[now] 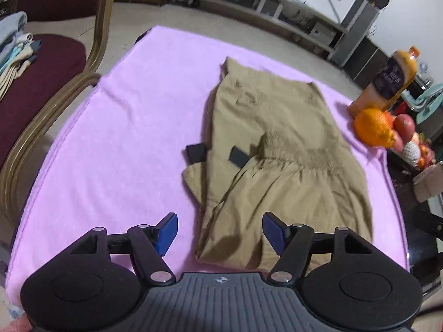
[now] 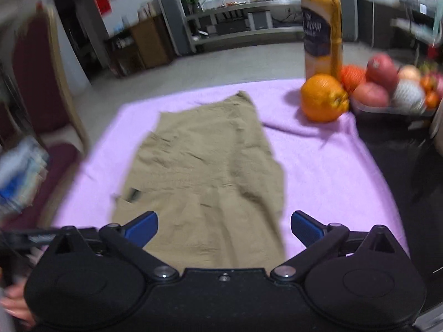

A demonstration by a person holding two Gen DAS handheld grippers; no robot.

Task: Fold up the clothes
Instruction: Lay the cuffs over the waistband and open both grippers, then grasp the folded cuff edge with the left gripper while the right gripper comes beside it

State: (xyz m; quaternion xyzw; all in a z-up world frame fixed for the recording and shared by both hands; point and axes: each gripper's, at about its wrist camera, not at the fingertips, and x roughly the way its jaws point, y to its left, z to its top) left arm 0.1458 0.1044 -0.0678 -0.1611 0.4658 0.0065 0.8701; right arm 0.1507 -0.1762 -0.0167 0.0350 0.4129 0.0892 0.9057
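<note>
Khaki trousers [image 1: 279,155] lie partly folded on a pink cloth [image 1: 124,138], with a gathered waistband and black tabs showing near the middle. My left gripper [image 1: 218,232] hovers open above the near edge of the garment, nothing between its blue pads. In the right wrist view the same khaki trousers [image 2: 205,166] stretch away from me over the pink cloth [image 2: 326,171]. My right gripper [image 2: 224,227] is open above the garment's near end, holding nothing.
A dark red chair [image 1: 41,83] with a gold frame stands left of the table and carries stacked clothes [image 1: 13,47]. An orange [image 2: 322,98], a juice bottle [image 2: 322,27] and a tray of fruit [image 2: 393,88] sit at the far right corner.
</note>
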